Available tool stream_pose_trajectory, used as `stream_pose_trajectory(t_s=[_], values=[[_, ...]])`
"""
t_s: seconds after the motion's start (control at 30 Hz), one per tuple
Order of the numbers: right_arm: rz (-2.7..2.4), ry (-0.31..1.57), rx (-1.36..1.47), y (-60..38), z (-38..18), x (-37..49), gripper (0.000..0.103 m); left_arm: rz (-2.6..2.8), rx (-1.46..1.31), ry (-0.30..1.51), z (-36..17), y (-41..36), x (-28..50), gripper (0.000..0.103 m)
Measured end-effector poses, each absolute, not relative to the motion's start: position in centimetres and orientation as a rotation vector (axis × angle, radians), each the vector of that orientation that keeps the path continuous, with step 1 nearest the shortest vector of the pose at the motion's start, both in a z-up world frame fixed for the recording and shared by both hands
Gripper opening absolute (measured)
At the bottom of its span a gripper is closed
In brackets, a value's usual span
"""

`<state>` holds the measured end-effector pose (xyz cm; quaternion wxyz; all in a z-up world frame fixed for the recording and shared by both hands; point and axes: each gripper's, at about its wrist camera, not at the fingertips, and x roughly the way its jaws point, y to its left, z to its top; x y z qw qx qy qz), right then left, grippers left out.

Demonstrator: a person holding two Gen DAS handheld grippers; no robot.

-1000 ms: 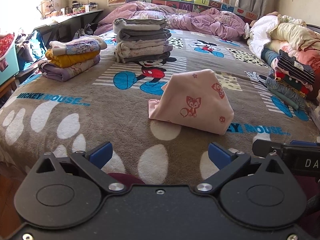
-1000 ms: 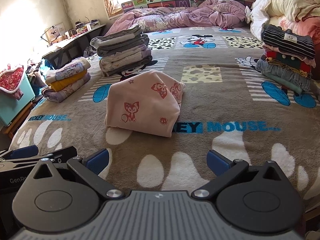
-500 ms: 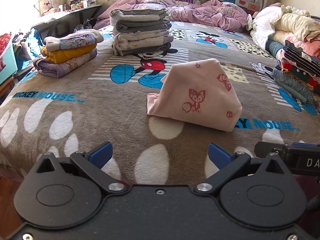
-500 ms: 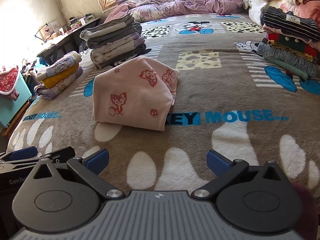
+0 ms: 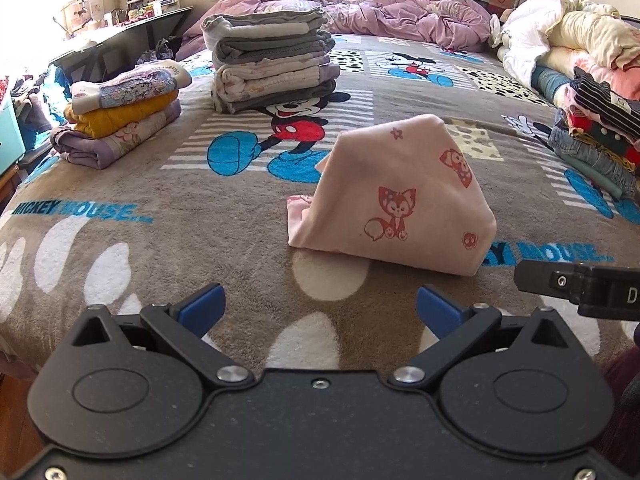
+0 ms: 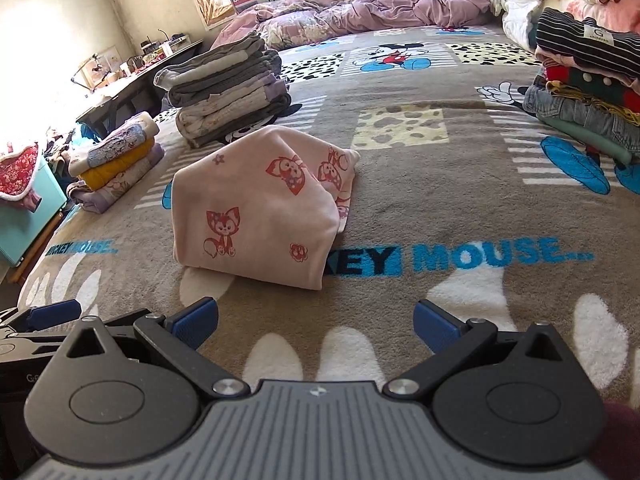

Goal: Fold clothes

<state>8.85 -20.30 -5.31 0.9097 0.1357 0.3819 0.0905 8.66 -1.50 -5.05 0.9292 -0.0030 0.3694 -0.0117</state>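
Note:
A pink garment with red fox prints point(image 5: 400, 204) point(image 6: 260, 216) lies folded in a humped bundle on the brown cartoon blanket point(image 5: 200, 216) point(image 6: 440, 184). My left gripper point(image 5: 320, 310) is open just short of the bundle's near edge, nothing between its blue fingers. My right gripper point(image 6: 316, 322) is open too, a little in front of the bundle and slightly to its right. The right gripper's arm point(image 5: 580, 284) shows at the right edge of the left wrist view, and a left gripper finger point(image 6: 54, 310) shows at the left edge of the right wrist view.
A tall stack of folded grey and white clothes point(image 5: 272, 64) point(image 6: 232, 88) and a smaller purple-yellow stack point(image 5: 120, 120) point(image 6: 116, 164) sit at the back left. Unfolded clothes point(image 5: 596, 132) point(image 6: 584, 88) pile up on the right. A purple duvet point(image 5: 400, 12) lies by the headboard.
Both grippers have moved forward toward the pink bundle, which now looks larger and closer. Both stay open. The bundle has not moved.

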Motion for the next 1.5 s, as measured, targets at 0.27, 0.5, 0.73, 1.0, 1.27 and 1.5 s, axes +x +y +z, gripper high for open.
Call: stream_pose_trajectory(t_s=[0.27, 0.5, 0.73, 1.0, 1.27, 1.5], values=[[0.318, 0.607, 0.451, -23.0, -8.5, 12.9, 0.103, -0.075, -0.058, 0.75, -5.4, -0.7, 13.1, 0.103], [0.406, 0.62, 0.761, -26.5, -13.1, 14.7, 0.103, -0.154, -0.125, 0.74, -3.9, -0.9, 18.3, 0.102], [0.418, 0.642, 0.929, -28.6, -15.0, 15.7, 0.103, -0.29, -0.035, 0.771, -2.6, -4.4, 24.3, 0.071], [0.432, 0.643, 1.052, -29.4, -16.2, 15.7, 0.103, -0.394, 0.186, 0.825, -4.5, -7.4, 23.0, 0.011], [0.448, 0.597, 1.144, -30.5, -16.4, 15.0, 0.103, -0.405, 0.275, 0.763, -5.6, -7.1, 14.6, 0.005], [0.462, 0.566, 1.164, -31.2, -16.2, 14.0, 0.103, -0.411, 0.279, 0.795, -8.0, -5.9, 9.6, 0.005]])
